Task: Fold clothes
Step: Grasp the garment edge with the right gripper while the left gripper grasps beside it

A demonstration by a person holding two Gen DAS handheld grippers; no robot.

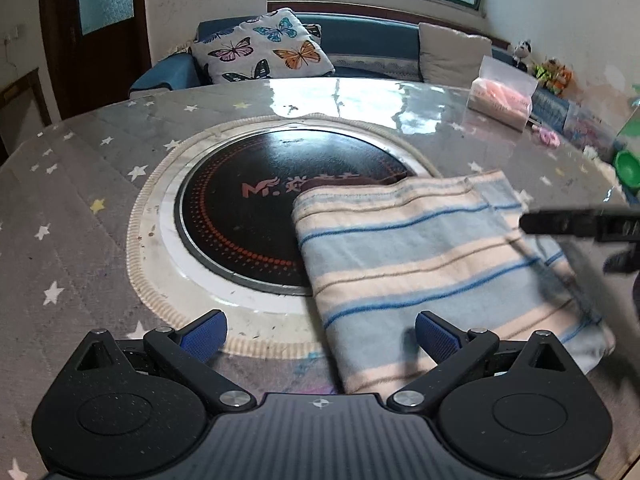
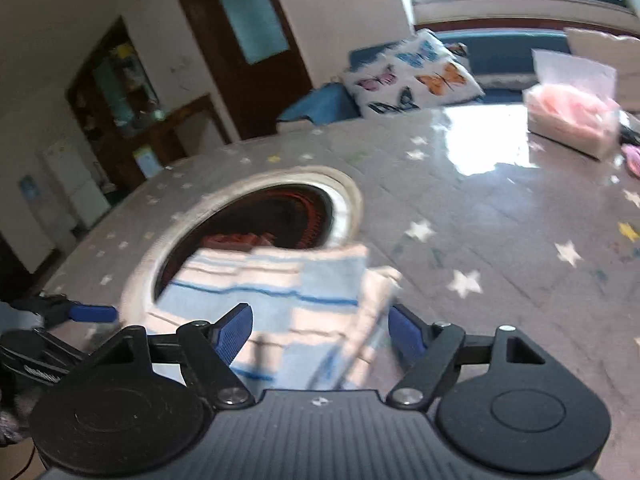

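Where pink tissues (image 1: pixel 505 98) fill box (image 1: pixel 490 114)

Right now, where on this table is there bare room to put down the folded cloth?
The starred tablecloth left of the round black plate is bare. So is the glossy stretch between the plate's far rim and the tissue box. The striped cloth covers the near right part, and the far right edge behind the box is crowded with small things.
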